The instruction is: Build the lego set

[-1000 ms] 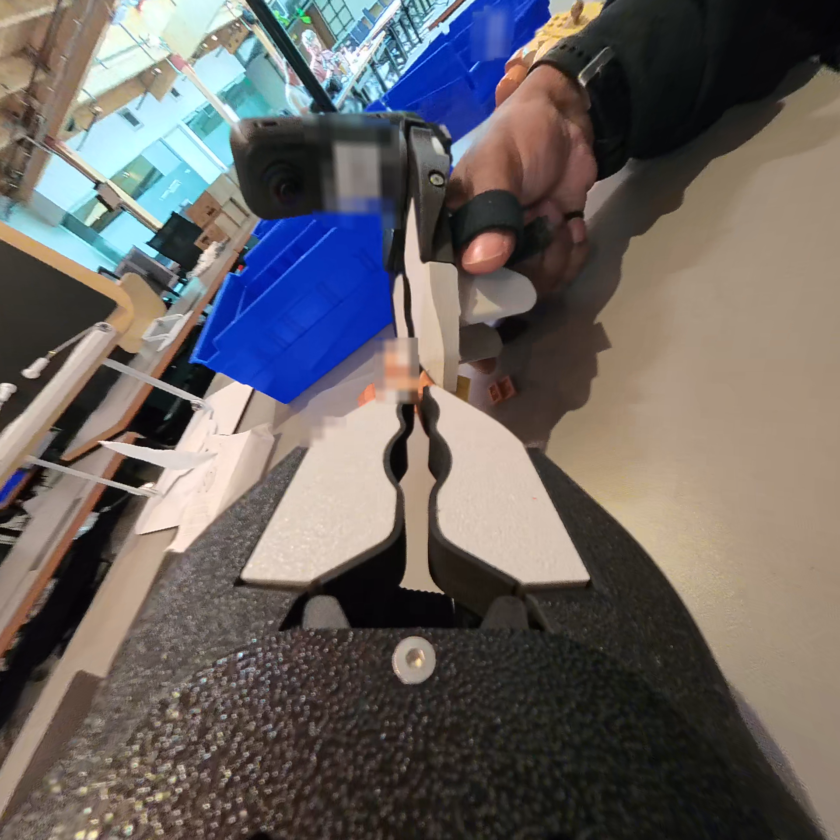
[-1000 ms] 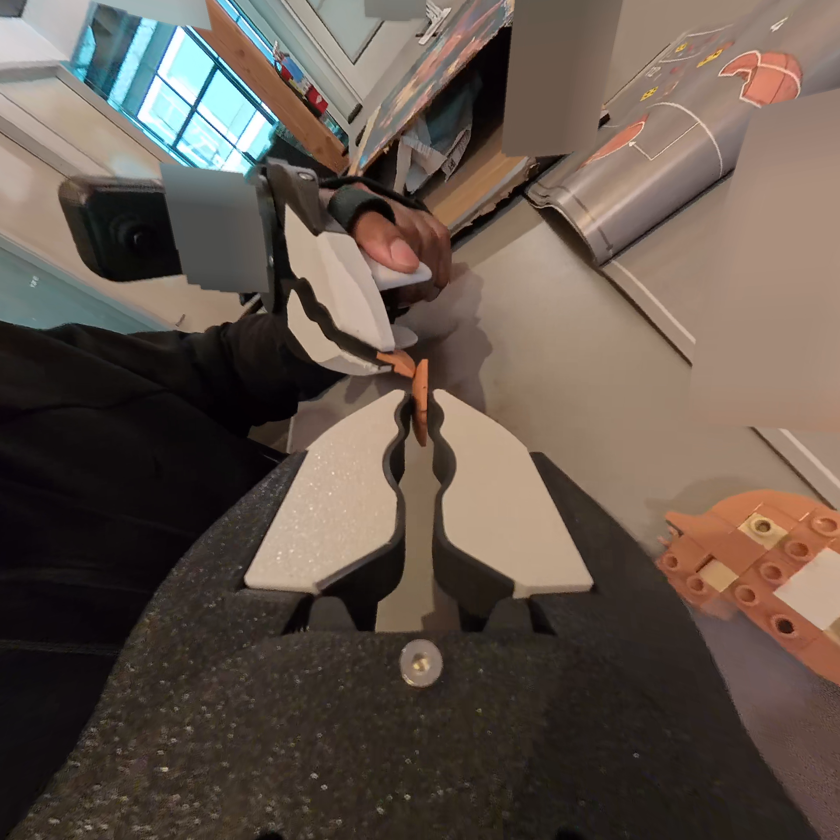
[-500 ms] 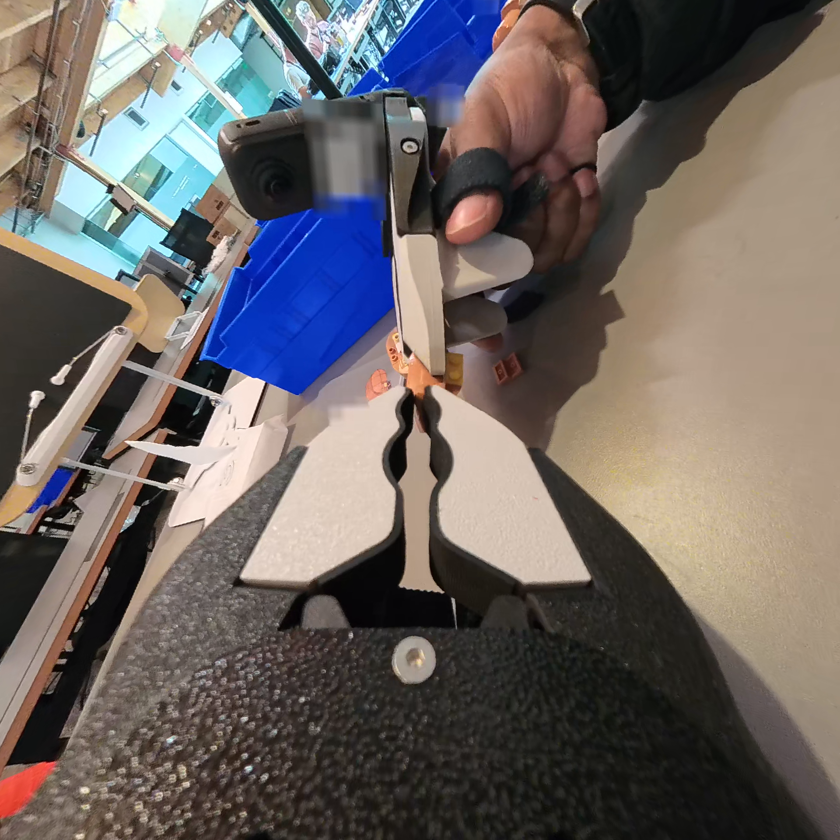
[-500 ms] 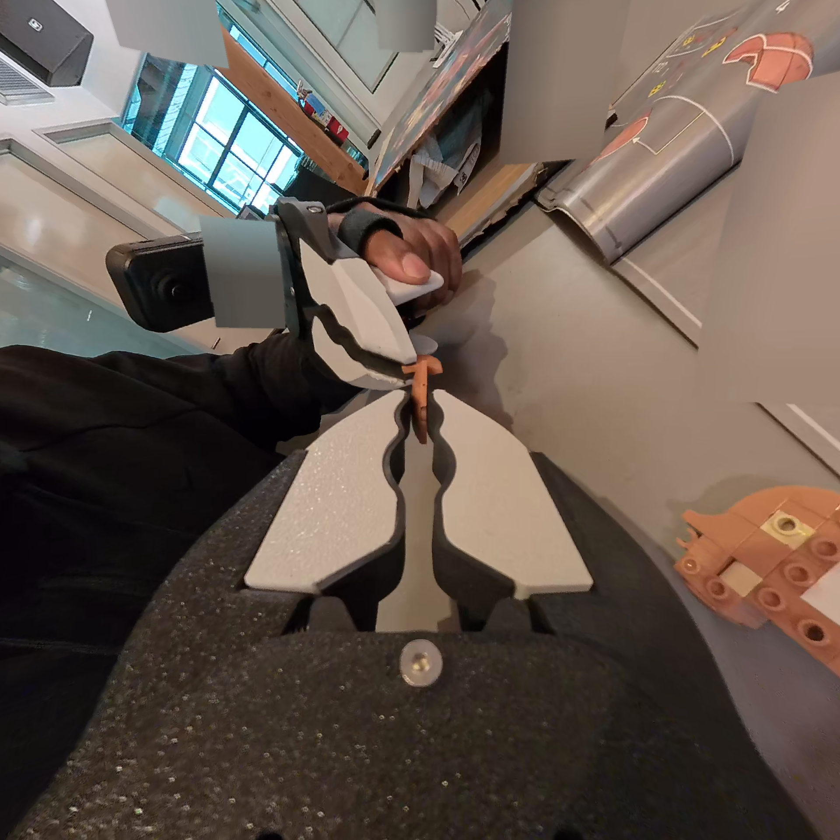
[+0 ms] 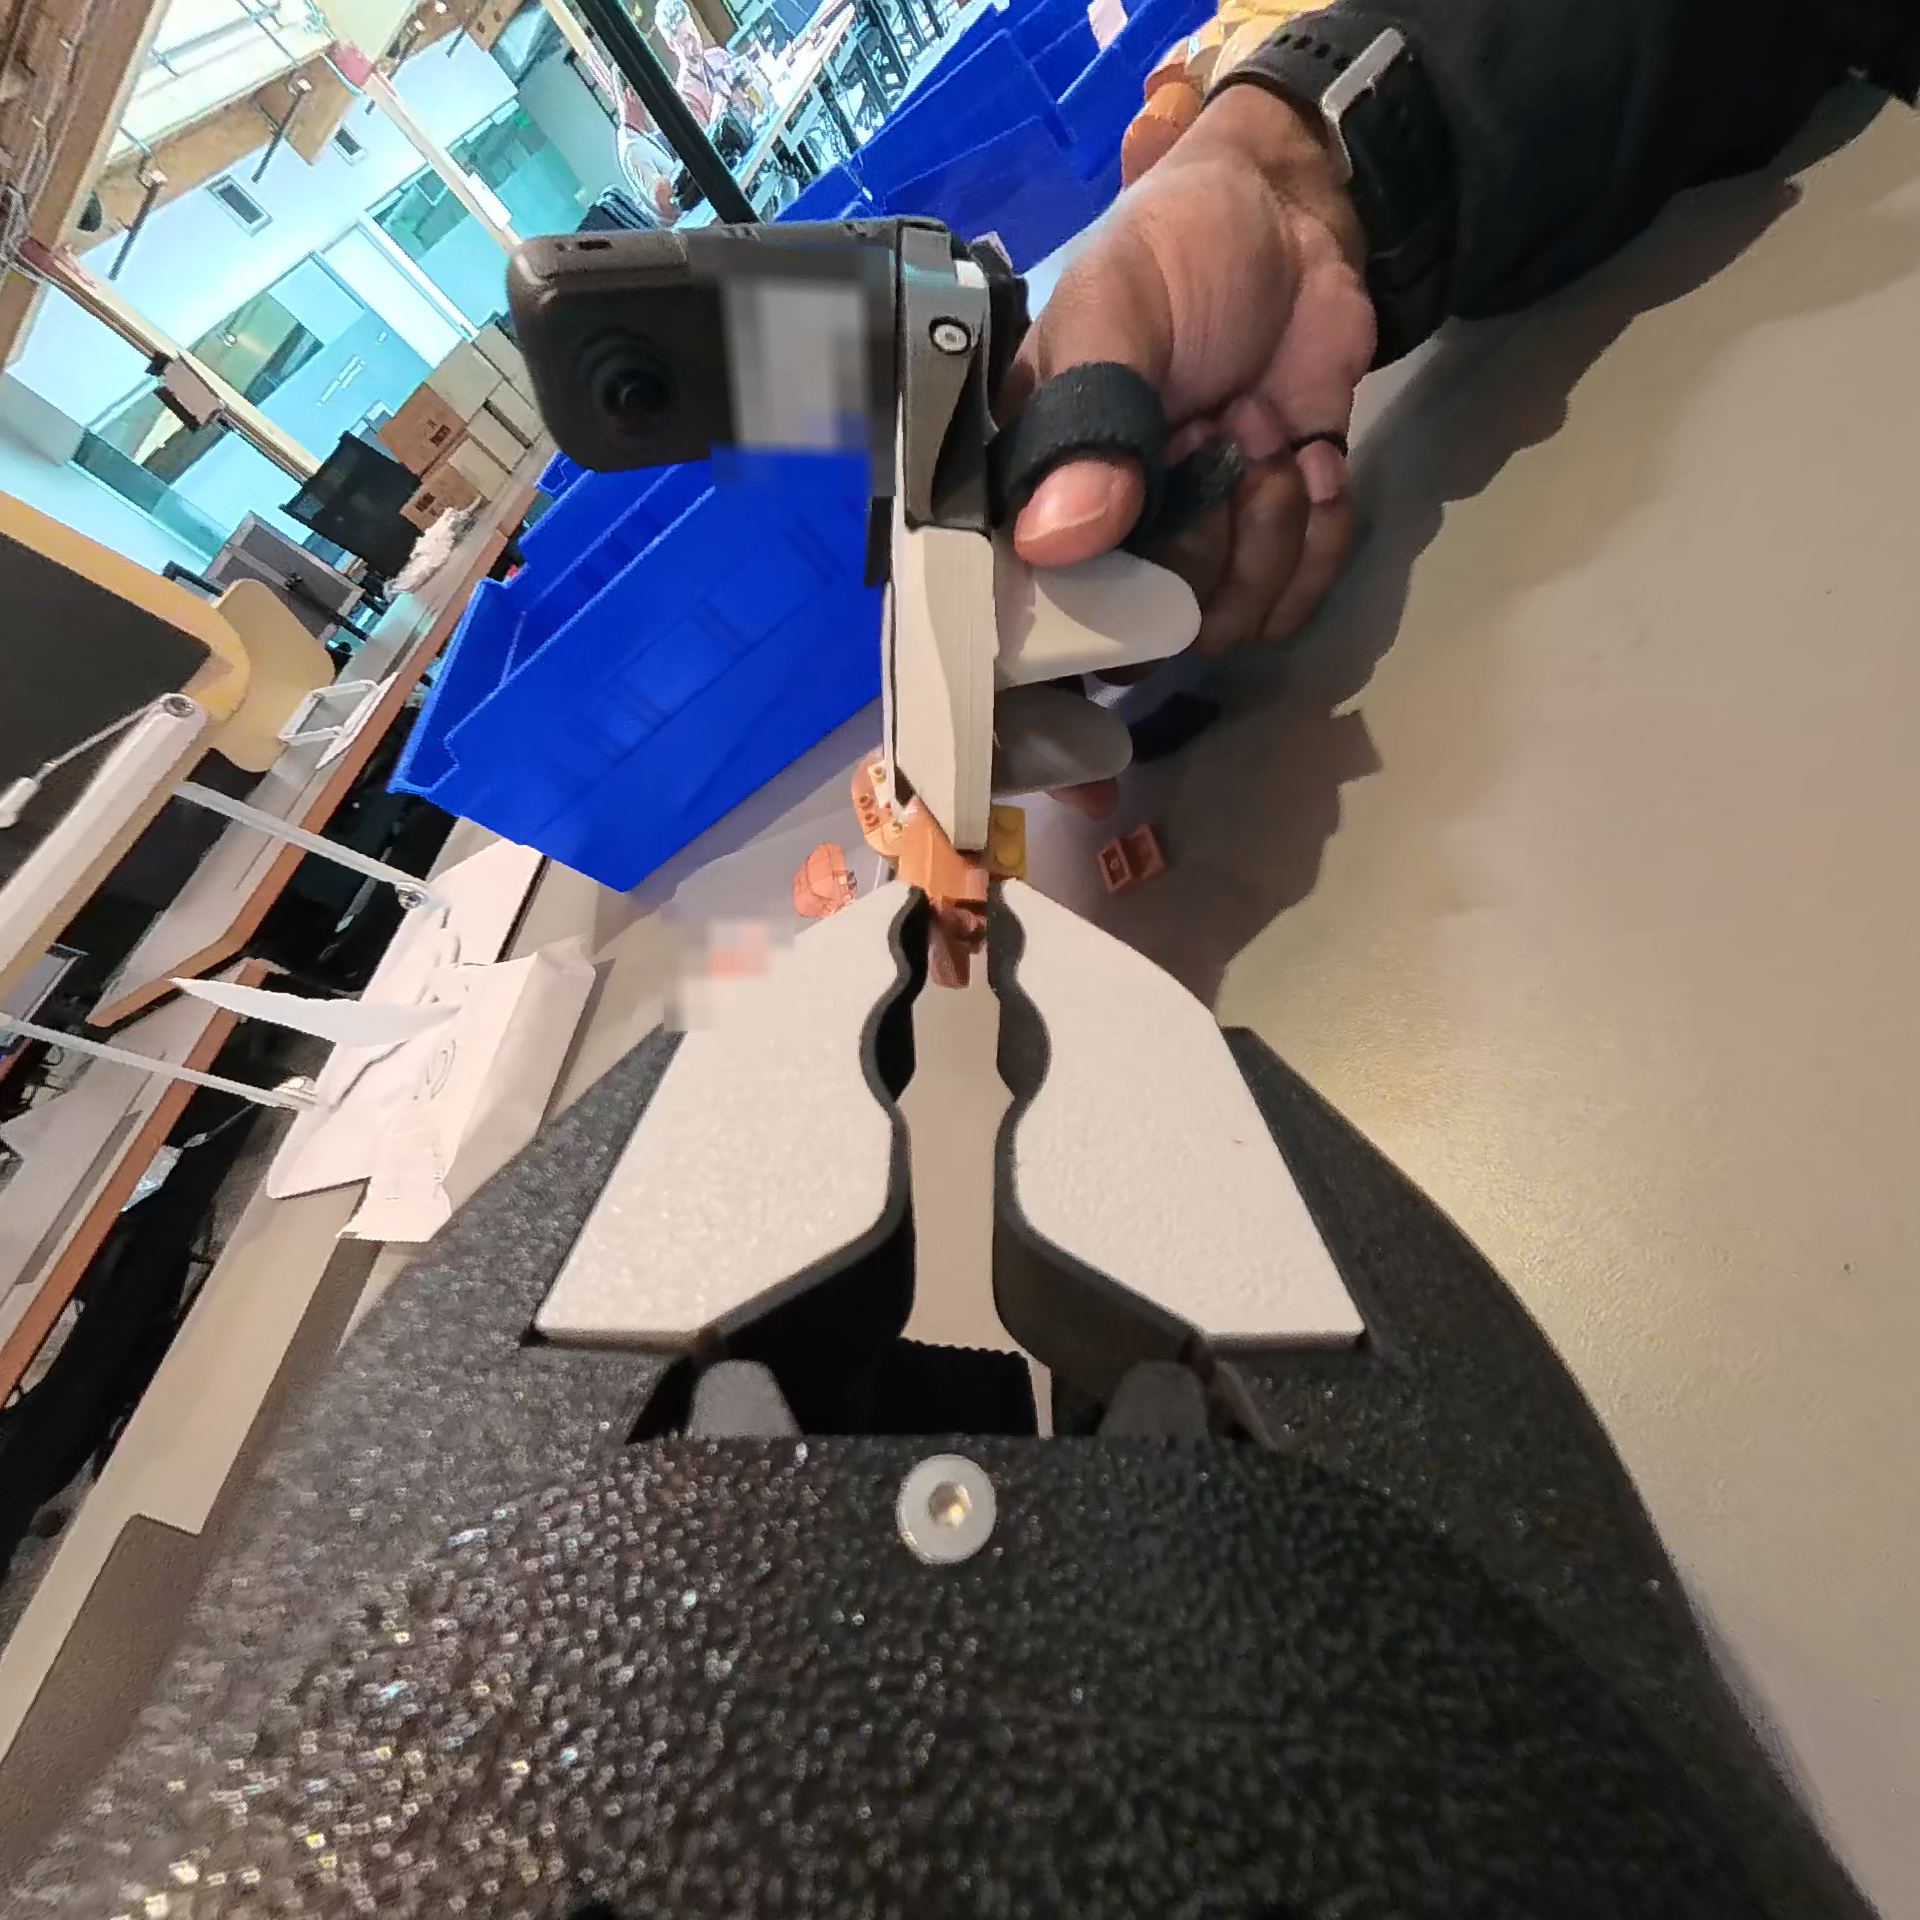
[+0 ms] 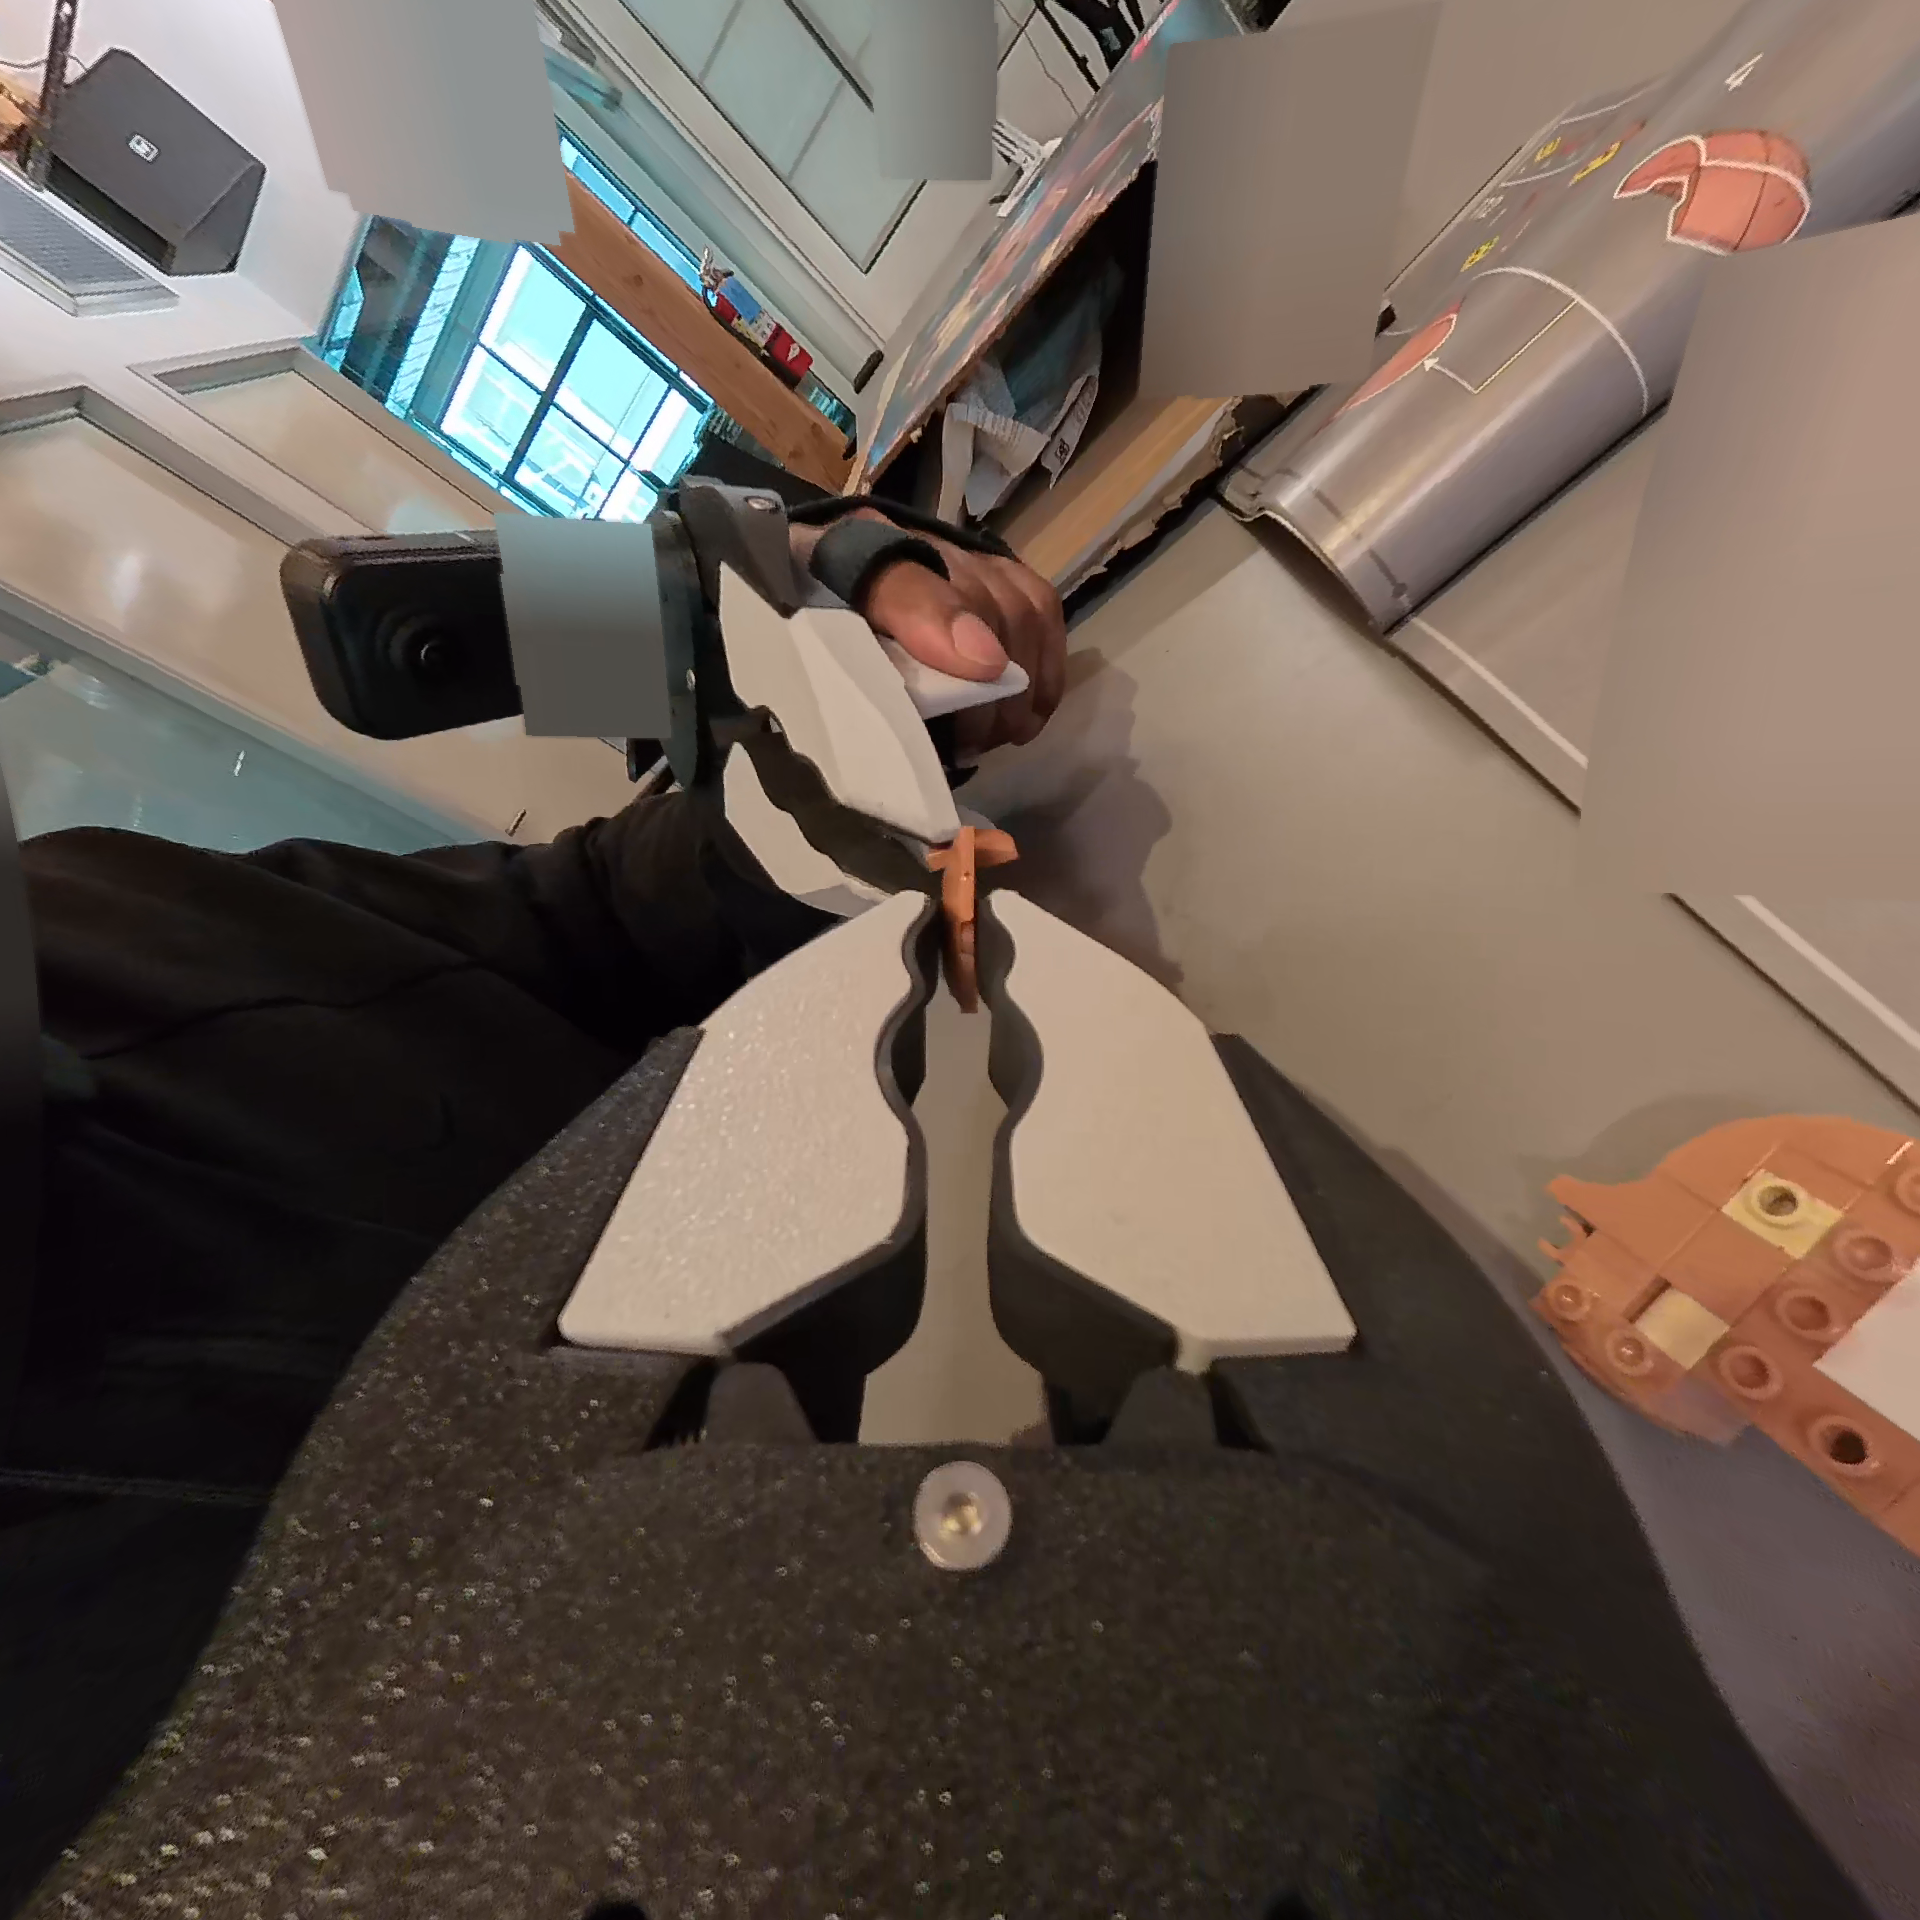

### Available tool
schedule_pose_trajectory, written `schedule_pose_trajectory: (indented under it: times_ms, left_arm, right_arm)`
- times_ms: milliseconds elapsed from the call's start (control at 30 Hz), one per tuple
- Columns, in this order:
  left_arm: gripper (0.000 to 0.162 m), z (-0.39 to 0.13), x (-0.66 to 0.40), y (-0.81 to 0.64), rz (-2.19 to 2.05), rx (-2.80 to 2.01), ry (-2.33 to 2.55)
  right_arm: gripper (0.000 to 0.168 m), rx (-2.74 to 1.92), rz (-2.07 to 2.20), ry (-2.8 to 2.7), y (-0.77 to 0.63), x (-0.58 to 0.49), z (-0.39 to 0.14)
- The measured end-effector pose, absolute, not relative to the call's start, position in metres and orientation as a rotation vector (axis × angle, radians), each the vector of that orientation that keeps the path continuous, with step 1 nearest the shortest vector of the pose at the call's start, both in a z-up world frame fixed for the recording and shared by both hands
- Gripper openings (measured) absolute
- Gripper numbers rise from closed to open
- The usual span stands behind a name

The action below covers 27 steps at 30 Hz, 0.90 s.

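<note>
In the left wrist view my left gripper is shut on a small brown lego piece. My right gripper comes down from above, held by a hand, shut on an orange-brown lego plate. The two pieces touch tip to tip above the table. In the right wrist view my right gripper holds the thin plate edge-on. The left gripper presses its small piece across the plate's end, forming a T.
Blue bins and white paper bags stand to the left. Loose bricks and a yellow brick lie behind the grippers. A part-built brown lego model lies right, with an open instruction booklet beyond it. Left and right tips are no more than a few centimetres apart.
The two grippers have closed the gap between them. The held pieces, apart one second ago, now touch. Both grippers stay shut.
</note>
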<state>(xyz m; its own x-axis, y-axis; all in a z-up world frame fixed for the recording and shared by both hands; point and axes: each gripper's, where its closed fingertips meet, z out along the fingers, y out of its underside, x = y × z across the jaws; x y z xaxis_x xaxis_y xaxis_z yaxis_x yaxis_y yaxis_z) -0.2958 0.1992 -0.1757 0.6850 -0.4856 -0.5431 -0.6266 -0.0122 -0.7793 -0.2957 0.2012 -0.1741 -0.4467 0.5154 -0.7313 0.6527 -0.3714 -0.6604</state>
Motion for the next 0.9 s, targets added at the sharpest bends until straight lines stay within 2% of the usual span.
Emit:
schedule_pose_trajectory:
  times_ms: [900]
  left_arm:
    - [0.007, -0.1701, -0.2916, 0.2001, 0.040, -1.643, 0.855]
  right_arm:
    - [0.006, 1.599, -2.022, 1.617, 0.2029, -0.2997, -0.1685]
